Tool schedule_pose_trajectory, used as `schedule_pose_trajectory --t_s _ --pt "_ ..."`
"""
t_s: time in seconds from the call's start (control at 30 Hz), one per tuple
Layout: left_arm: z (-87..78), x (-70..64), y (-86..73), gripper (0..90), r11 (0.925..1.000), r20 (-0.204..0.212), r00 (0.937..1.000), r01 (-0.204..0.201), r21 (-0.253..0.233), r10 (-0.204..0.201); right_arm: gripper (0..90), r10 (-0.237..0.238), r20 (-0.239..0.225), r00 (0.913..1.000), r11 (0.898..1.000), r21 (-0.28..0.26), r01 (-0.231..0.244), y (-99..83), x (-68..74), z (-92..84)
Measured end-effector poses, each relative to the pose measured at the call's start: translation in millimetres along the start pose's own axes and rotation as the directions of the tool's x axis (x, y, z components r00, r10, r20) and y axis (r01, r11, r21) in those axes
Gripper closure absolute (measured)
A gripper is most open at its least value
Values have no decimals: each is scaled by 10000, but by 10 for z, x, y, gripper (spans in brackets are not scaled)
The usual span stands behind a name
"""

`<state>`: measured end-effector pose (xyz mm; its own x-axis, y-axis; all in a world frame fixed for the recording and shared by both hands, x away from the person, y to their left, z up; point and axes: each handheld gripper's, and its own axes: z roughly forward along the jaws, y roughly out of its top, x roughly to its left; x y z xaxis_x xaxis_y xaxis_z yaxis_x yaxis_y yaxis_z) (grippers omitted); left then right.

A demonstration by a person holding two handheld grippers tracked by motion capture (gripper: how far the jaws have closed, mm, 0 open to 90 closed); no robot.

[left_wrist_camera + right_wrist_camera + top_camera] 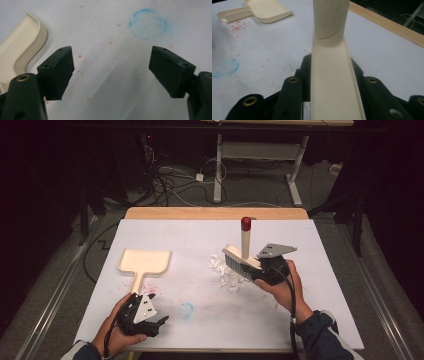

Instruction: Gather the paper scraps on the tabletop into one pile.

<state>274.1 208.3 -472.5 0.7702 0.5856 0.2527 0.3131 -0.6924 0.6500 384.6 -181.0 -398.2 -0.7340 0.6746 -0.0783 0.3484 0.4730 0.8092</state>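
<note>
A cream hand brush (241,256) with an upright, red-tipped handle (245,223) stands with its bristles against a heap of white paper scraps (222,270) right of the table's middle. My right gripper (261,268) is shut on the brush's back; in the right gripper view the cream brush back (330,22) runs up between the black jaws of that gripper (332,82). A cream dustpan (145,261) lies at the left, handle toward the person. My left gripper (156,311) rests just below that handle, open and empty (112,72), with the dustpan's edge (20,47) at its left.
White paper (310,285) covers the table, marked with red specks and a faint blue ring (186,310). A wooden table edge (215,213) runs along the far side. Beyond it are a dark floor with cables and a white table frame (295,175).
</note>
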Motion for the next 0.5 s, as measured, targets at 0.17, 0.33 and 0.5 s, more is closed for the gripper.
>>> schedule_pose_trajectory --t_s 0.17,0.33,0.5 --pt "8 3 -3 197 10000 -7 10000 2 17 -2 673 220 858 9961 9995 -223 -202 -135 -148 4" --pt "19 -4 0 197 9999 18 10000 -74 92 74 673 1012 1653 9810 9949 -219 -989 -303 -273 172" --pt "16 -1 -3 197 9999 5 10000 -93 94 93 675 1184 2020 9722 9930 -250 -1157 -404 -329 271"
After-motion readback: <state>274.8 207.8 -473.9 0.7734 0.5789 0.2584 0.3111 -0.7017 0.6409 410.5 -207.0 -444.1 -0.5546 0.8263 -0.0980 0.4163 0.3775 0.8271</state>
